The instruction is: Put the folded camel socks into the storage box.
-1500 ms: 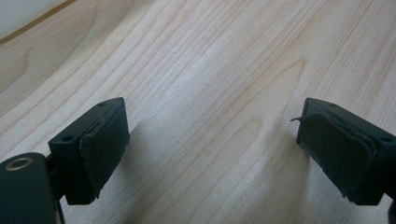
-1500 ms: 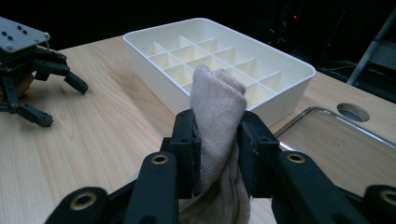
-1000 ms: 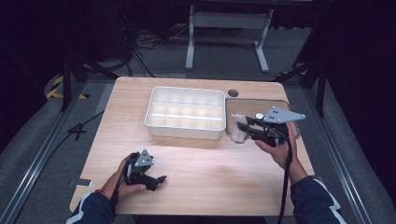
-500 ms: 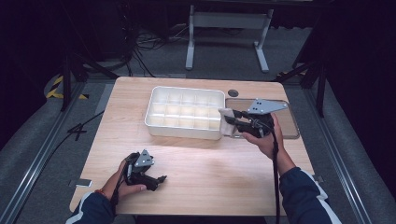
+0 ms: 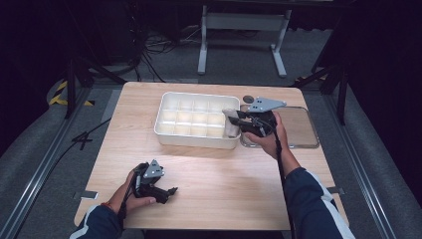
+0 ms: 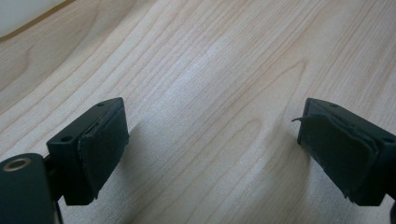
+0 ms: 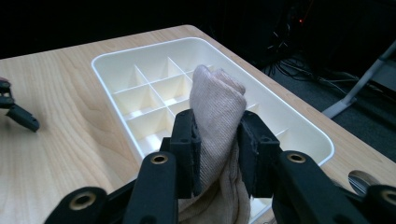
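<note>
Beige folded cloth [image 7: 217,105] sits pinched between the two black jaws of the right claw [image 7: 218,135], its rounded top rising above the pads and its loose end hanging down between the arms. In the high view the right claw [image 5: 238,121] holds the cloth [image 5: 231,124] at the right end of the white compartment tray [image 5: 171,134], over the end cells and close above the rim; whether the cloth touches the tray I cannot tell. The tray [image 7: 112,60], divided into small square cells, lies on the wooden table [image 5: 224,174] toward its far side. Just right of it rests a flat clear tray [image 5: 301,127]. Nearer the person, well apart from the rest, the left claw [image 5: 169,191] lies low on the table [image 6: 210,70], jaws spread wide with nothing but bare wood between them.
</note>
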`<control>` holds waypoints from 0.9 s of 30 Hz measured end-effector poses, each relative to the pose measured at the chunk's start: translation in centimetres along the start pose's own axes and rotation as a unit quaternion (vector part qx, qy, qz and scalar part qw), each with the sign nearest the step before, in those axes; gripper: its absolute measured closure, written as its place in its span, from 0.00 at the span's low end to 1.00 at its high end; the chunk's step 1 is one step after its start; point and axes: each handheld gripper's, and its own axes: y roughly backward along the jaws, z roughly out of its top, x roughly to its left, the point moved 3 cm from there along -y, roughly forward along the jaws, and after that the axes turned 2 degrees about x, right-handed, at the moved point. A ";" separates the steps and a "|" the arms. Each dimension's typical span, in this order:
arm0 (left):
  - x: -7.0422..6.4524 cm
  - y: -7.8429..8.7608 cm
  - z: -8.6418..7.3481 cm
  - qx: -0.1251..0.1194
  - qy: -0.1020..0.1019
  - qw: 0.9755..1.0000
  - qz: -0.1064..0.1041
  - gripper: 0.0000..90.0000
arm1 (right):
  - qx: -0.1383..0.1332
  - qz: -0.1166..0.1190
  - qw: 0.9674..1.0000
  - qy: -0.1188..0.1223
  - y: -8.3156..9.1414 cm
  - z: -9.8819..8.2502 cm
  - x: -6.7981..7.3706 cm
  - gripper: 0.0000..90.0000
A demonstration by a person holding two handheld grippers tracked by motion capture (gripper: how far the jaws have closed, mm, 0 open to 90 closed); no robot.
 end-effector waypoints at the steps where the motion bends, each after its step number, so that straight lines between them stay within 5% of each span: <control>1: 0.0 0.0 0.0 0.000 0.000 1.000 0.000 0.10 | 0.004 -0.002 1.000 -0.002 -0.3 -0.1 -0.1 0.77; 17: 0.0 0.0 0.0 0.000 0.001 1.000 0.000 0.10 | 0.062 -0.050 0.997 0.013 -4.0 -2.0 -1.0 0.77; 27: 0.0 0.0 0.0 0.000 0.001 1.000 -0.001 0.10 | 0.083 -0.056 0.995 0.024 -5.4 -2.8 -0.6 0.76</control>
